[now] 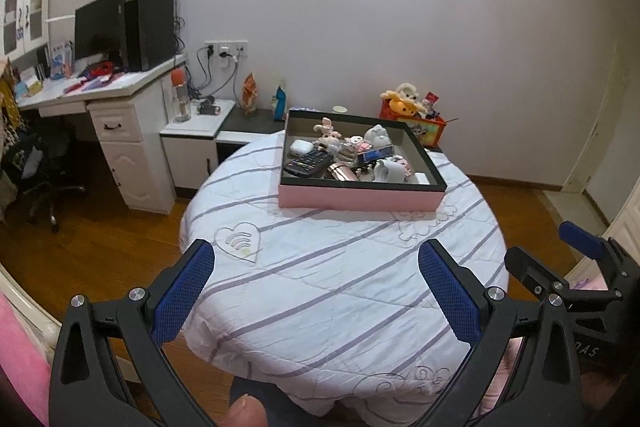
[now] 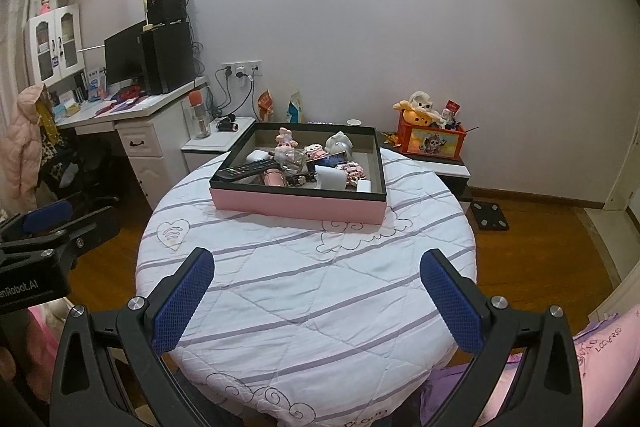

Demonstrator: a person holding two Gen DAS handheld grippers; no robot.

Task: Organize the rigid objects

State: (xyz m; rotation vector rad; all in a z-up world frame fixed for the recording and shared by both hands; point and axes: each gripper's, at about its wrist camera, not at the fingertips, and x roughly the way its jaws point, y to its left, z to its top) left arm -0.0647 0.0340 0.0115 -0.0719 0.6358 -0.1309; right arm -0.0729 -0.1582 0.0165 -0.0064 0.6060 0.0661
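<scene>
A shallow pink box with a black rim (image 1: 360, 197) (image 2: 298, 205) sits at the far side of a round table with a white striped cloth (image 1: 340, 287) (image 2: 304, 287). Inside lie a black remote control (image 1: 308, 163) (image 2: 246, 171), a white earbud case (image 1: 301, 147), pink figurines (image 1: 328, 131) (image 2: 285, 141), a rose-gold case (image 1: 343, 171) (image 2: 274, 179), a white roll (image 2: 330, 177) and several small trinkets. My left gripper (image 1: 316, 267) is open over the near cloth, empty. My right gripper (image 2: 316, 269) is open too, empty, well short of the box.
A white desk with monitor and computer tower (image 1: 148, 31) (image 2: 166, 57) stands at left, with a black chair (image 1: 48, 163). Low cabinets (image 1: 196, 143) and an orange toy box (image 1: 416, 123) (image 2: 434, 141) sit behind the table. A scale (image 2: 489, 215) lies on the wooden floor.
</scene>
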